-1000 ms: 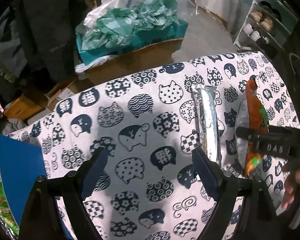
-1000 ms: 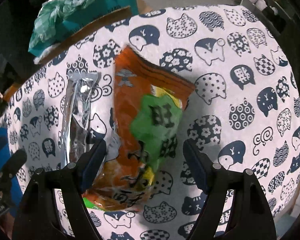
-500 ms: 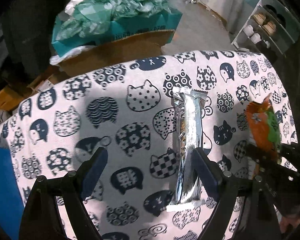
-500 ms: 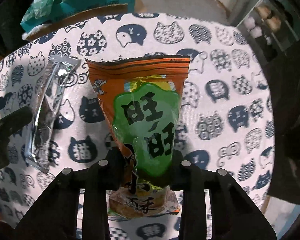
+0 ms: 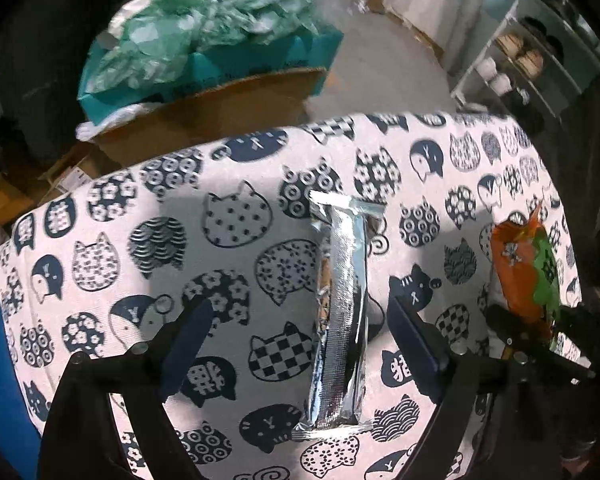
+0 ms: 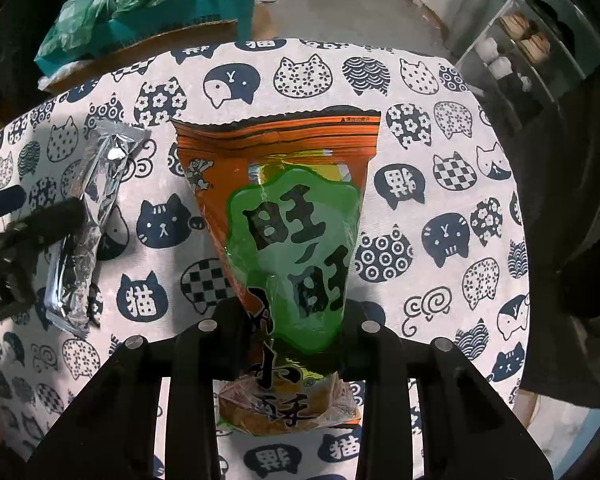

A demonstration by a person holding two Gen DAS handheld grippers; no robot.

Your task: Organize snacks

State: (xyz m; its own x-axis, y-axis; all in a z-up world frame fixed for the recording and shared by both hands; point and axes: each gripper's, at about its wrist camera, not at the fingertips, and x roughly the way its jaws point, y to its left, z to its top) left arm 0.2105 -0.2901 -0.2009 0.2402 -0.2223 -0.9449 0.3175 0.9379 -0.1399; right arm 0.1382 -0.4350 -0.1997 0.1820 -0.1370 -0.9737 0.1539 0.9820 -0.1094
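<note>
Since nothing's actually sorted yet on the cat-print tablecloth (image 6: 440, 128), we're early on; right gripper (image 6: 296, 320) is clamped on the orange snack bag (image 6: 296, 216) mid-frame; left gripper (image 5: 296, 340) jaws wide apart around the silver packet (image 5: 342, 300), lower centre.

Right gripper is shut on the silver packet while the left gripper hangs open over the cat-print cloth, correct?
Not quite. The right wrist view shows the right gripper shut on the orange snack bag. The silver packet lies on the cat-print cloth between the open left gripper's fingers.
</note>
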